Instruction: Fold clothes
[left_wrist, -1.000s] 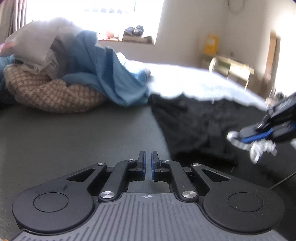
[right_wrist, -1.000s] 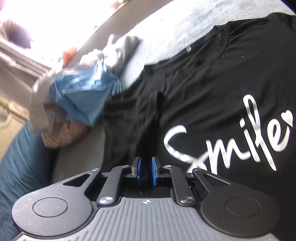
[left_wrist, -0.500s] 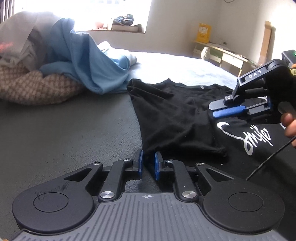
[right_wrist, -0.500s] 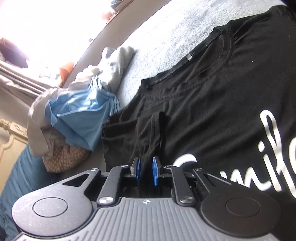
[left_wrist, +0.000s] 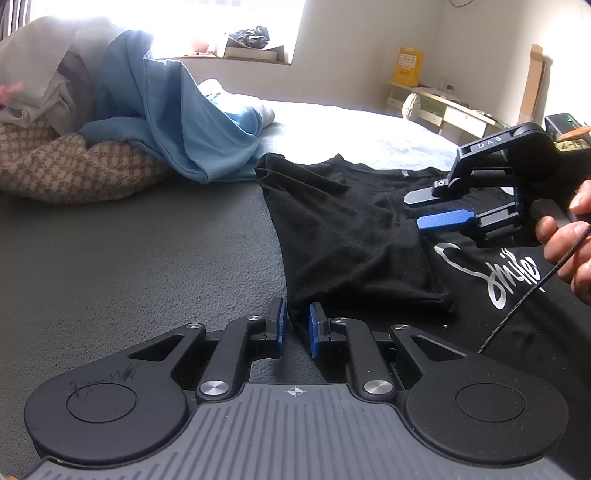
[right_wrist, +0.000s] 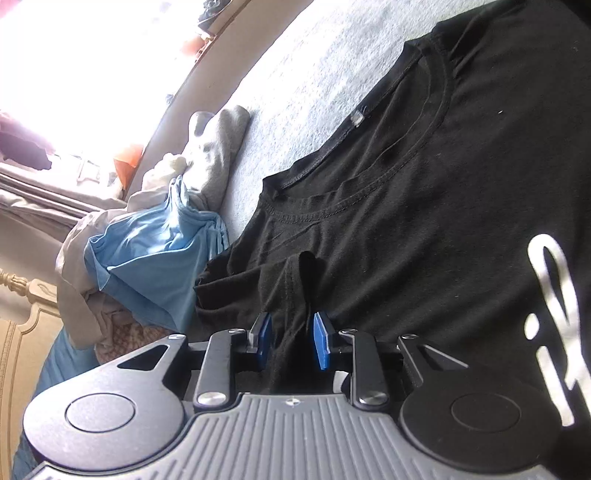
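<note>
Left gripper (left_wrist: 295, 325) sits slightly parted at the folded sleeve's corner. Right gripper (right_wrist: 290, 338) has just been opening — jaws apart around a ridge of the black printed cotton T-shirt (right_wrist: 424, 229), flat on the grey bed (left_wrist: 129, 258). Sleeve fold in hand; next, both need to close on fabric.

Black T-shirt (left_wrist: 351, 229), white script print, spread flat, sleeve folded in
</note>
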